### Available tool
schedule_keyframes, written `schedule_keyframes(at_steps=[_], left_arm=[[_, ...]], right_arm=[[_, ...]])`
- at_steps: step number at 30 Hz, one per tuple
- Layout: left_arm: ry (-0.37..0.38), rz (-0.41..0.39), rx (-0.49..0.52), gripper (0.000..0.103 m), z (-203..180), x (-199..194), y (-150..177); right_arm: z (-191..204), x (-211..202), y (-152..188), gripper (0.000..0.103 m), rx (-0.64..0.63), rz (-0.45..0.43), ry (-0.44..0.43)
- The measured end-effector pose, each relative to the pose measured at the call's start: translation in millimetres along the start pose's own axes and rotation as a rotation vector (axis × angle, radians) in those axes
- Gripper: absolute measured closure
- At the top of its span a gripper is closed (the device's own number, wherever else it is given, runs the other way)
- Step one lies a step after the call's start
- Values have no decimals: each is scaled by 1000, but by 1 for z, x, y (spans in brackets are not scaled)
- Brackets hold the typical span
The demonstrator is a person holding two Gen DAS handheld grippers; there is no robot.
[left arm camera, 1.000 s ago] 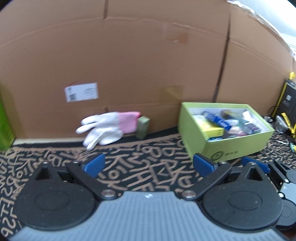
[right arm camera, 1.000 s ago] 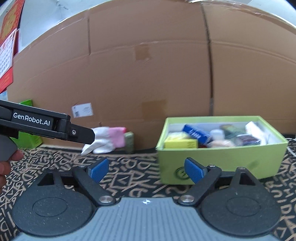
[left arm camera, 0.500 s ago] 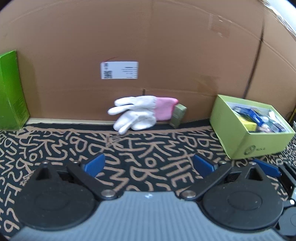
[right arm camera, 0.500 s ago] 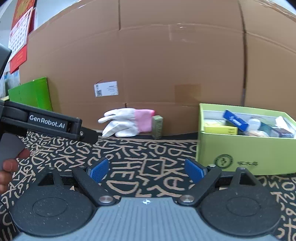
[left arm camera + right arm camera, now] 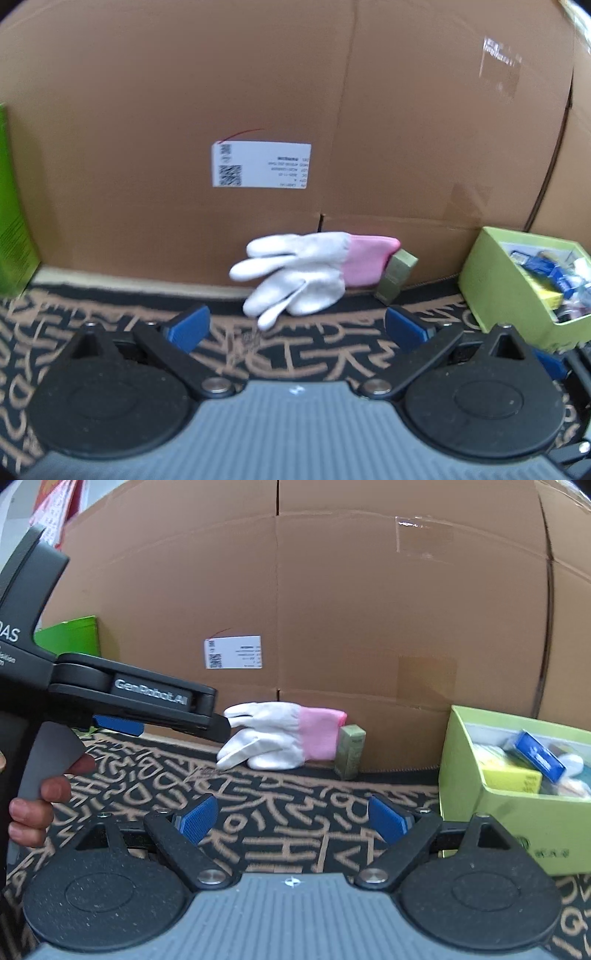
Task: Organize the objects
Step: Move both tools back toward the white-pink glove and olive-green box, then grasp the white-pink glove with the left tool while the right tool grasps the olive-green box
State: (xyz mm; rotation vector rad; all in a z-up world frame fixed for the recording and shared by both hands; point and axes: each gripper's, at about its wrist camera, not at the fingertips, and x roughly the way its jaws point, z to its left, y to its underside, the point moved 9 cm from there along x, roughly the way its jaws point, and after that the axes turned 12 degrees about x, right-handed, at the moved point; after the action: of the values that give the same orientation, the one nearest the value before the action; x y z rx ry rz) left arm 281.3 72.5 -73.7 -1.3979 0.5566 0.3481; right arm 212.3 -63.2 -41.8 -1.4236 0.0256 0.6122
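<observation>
From the left wrist view, the left gripper (image 5: 293, 326) has its blue pads spread wide with nothing between them, pointed at the glove (image 5: 303, 271) lying on the patterned mat (image 5: 92, 314) against the cardboard wall (image 5: 258, 92); the glove looks limp, light and soft, so I'd guess it will sag and fold when lifted, and the thick palm or the pink cuff seems a surer bite than a loose finger; just beside the cuff a small olive box (image 5: 397, 275) leans on the wall, stiff and light by the look of it; off to the right sits the green bin (image 5: 495, 280), already holding blue and yellow packets

From the right wrist view, the right gripper (image 5: 291, 818) also stands open and empty; the left gripper's dark body reaches in from the left, its tip near the glove's fingers, though whether it touches I cannot tell; the bin sits well apart to the right, crowded with a blue carton (image 5: 537, 755) and a yellow one (image 5: 511, 779)
</observation>
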Motion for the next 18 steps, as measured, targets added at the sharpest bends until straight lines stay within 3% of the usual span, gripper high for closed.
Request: schedule_keyframes(at_steps=[7, 11, 13, 15, 18], left_arm=[[-33, 24, 28, 3, 4, 59, -8], [31, 14, -29, 9, 9, 78, -7], [48, 40, 6, 15, 6, 88, -6], [55, 52, 29, 20, 5, 94, -3], [93, 70, -14, 29, 7, 101, 0]], right_arm=[[-13, 50, -13, 11, -48, -8, 132], [-19, 79, -18, 11, -102, 8, 219], [-22, 92, -21, 11, -121, 15, 249], [-24, 103, -23, 12, -114, 25, 251], [-25, 118, -27, 14, -133, 42, 248]])
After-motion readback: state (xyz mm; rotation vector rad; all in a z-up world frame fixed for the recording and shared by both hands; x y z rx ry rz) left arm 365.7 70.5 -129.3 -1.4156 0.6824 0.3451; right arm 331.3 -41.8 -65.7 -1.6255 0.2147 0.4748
